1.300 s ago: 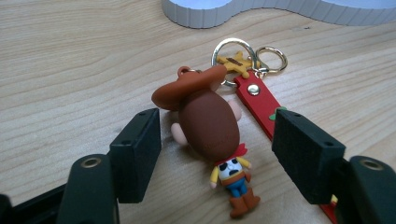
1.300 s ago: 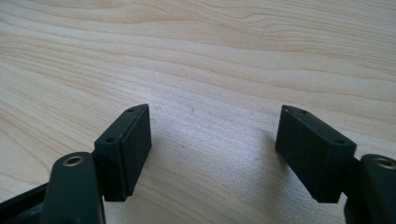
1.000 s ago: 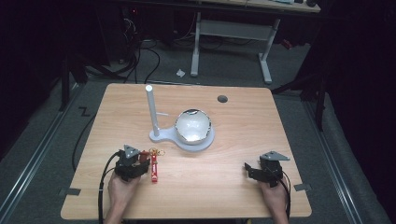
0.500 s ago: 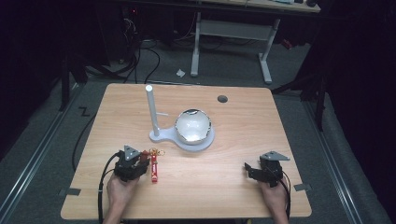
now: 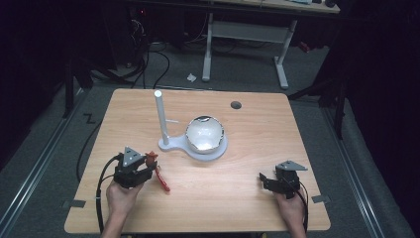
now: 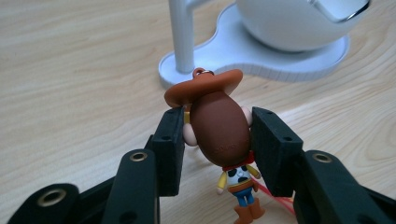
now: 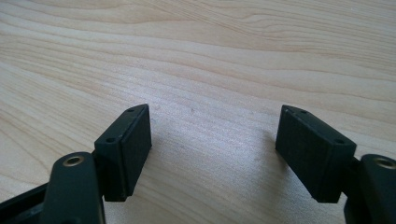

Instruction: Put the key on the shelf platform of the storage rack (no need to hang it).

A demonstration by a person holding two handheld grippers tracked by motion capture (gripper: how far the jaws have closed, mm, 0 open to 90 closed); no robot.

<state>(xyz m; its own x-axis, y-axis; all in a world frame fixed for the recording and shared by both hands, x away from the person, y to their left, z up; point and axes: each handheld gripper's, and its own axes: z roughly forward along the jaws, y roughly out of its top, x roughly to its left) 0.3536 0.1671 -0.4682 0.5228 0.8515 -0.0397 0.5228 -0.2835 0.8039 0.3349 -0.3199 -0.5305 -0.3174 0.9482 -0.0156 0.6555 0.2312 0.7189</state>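
Dark room, cables on floor, light wood table [image 5: 237, 198] in middle. White stand [image 5: 190, 141] with post and ball-shaped dome is landmark. Cowboy keychain figure [image 6: 219, 128] sits just short of stand's post, on person's side, head clamped between left gripper [image 5: 143, 166] jaws, hat ring up, red strap trailing back. Right gripper [image 5: 267, 182] well off to stand's right, jaws apart, nothing in them. My guess: goal is hanging ring on post's side peg. Tips: keep squeeze steady, lift straight, approach peg slow, don't knock post.
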